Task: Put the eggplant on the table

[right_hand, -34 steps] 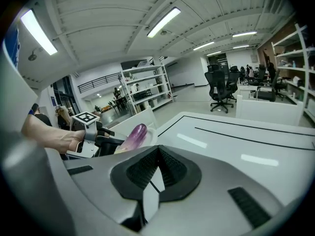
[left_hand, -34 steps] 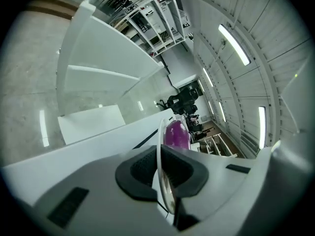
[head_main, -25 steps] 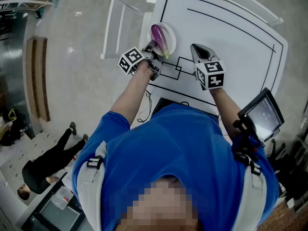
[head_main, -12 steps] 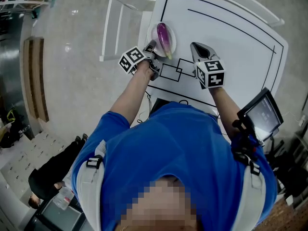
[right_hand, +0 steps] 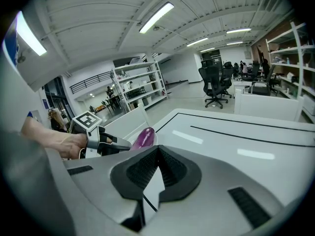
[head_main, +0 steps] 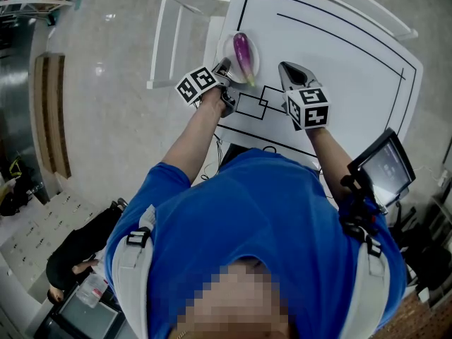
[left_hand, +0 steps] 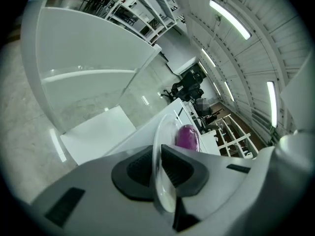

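Note:
A purple eggplant (head_main: pixel 243 48) lies on a clear plate (head_main: pixel 227 46) over the white table's (head_main: pixel 339 55) near-left corner. My left gripper (head_main: pixel 224 66) is shut on the plate's near rim. In the left gripper view the plate (left_hand: pixel 158 173) stands on edge between the pads, with the eggplant (left_hand: pixel 187 136) beyond it. My right gripper (head_main: pixel 286 70) is shut with nothing in it, just right of the plate above the table. The right gripper view shows its own jaws (right_hand: pixel 156 170) closed, and the eggplant (right_hand: pixel 142 137) and left gripper (right_hand: pixel 115 142) to its left.
A white chair (head_main: pixel 166 41) stands left of the table, and another (head_main: pixel 367 6) is at its far side. Black lines mark the tabletop. A monitor (head_main: pixel 385 168) sits at the right. A person (head_main: pixel 70 256) is on the floor at the lower left.
My left gripper has rolled, and the plate has tilted with it. The eggplant has shifted slightly right on the plate. The right gripper has stayed still.

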A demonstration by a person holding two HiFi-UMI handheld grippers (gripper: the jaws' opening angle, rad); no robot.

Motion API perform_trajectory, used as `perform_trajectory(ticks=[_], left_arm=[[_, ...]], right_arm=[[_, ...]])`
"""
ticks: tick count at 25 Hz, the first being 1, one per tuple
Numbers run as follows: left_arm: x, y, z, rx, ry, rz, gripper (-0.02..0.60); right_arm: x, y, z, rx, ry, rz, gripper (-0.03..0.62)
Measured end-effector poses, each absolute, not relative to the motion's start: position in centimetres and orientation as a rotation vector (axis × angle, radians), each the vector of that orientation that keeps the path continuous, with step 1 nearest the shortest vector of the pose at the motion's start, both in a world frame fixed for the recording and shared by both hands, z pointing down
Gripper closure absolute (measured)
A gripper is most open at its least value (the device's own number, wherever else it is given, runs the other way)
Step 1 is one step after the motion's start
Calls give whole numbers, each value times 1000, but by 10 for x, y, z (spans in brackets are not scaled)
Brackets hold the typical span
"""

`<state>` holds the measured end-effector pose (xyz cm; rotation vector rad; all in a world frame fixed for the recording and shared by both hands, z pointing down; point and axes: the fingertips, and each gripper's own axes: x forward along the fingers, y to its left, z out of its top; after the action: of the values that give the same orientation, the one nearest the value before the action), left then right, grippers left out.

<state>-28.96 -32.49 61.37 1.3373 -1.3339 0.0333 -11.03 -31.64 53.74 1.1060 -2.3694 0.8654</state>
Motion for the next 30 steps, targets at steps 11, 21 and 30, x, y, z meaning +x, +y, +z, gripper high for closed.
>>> perform_trajectory(ticks=[11, 21, 30], left_arm=[[-291, -326, 609, 1528, -1424, 313, 435], [-304, -320, 606, 1539, -1480, 329, 399], [-304, -316, 581, 1633, -1522, 229, 400]], right_arm=[[-111, -317, 537, 1105, -2383, 868, 592], [-111, -315, 539, 1102, -2396, 869, 592], [-110, -313, 536, 1089, -2433, 851, 592]])
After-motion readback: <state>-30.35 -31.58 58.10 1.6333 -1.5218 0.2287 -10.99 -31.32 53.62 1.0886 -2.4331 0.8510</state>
